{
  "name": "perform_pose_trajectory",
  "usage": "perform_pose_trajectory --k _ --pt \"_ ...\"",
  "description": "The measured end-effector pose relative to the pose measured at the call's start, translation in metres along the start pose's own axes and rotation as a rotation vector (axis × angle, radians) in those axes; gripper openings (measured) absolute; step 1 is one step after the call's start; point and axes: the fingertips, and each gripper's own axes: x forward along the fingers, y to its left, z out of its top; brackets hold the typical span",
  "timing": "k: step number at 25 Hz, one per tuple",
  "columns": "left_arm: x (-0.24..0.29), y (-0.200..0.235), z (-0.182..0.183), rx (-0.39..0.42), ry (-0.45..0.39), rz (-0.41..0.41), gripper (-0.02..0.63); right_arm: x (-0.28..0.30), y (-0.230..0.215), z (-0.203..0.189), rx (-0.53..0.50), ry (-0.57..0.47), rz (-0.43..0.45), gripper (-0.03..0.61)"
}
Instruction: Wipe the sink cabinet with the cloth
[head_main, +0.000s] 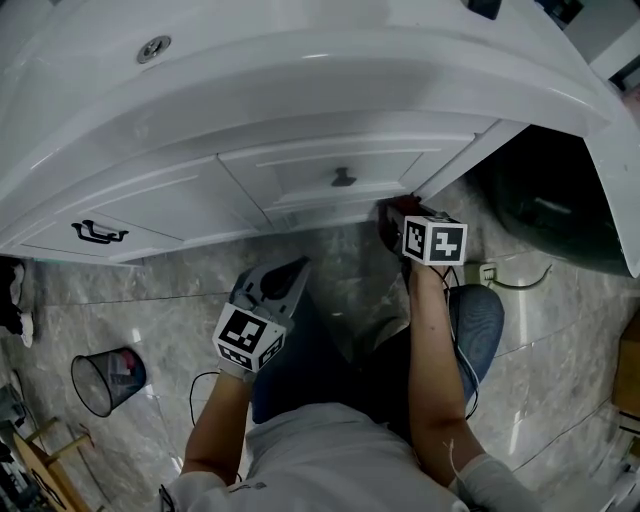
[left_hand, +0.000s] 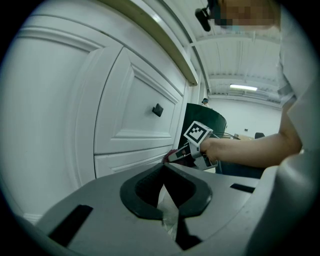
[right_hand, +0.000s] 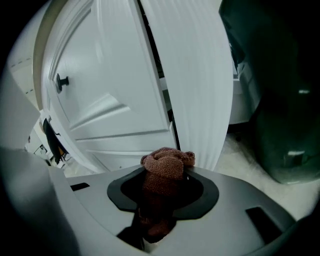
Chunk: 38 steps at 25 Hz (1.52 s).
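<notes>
While the left hand-held gripper (head_main: 286, 279) is closed, the right hand-held gripper (head_main: 392, 216) pinches the cloth (right_hand: 166, 167) between its jaws.

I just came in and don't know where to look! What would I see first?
First, the big white sink cabinet across the top of the head view, with a dark knob on its door. Next, the right gripper holding a bunched brown cloth at the cabinet's lower right corner. The left gripper hangs above the marble floor, jaws together and empty.
</notes>
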Motion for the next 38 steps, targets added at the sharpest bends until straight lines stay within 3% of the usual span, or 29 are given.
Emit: perform_pose_trajectory --k 13,21,29,38 --pt "-0.005 0.000 -0.006 -0.008 -0.007 -0.002 0.011 -0.014 0.010 0.014 -0.045 -0.033 -0.003 0.143" --pt "-0.014 0.009 -0.013 -0.039 -0.026 0.020 0.011 -0.007 0.060 0.013 -0.020 -0.064 0.141 0.143" --pt "-0.031 0.024 -0.017 -0.048 -0.044 0.052 0.011 0.002 0.091 0.010 0.001 -0.053 0.202 0.142" --pt "-0.054 0.040 -0.025 -0.064 -0.045 0.100 0.011 0.016 0.158 0.004 0.055 -0.050 0.394 0.142"
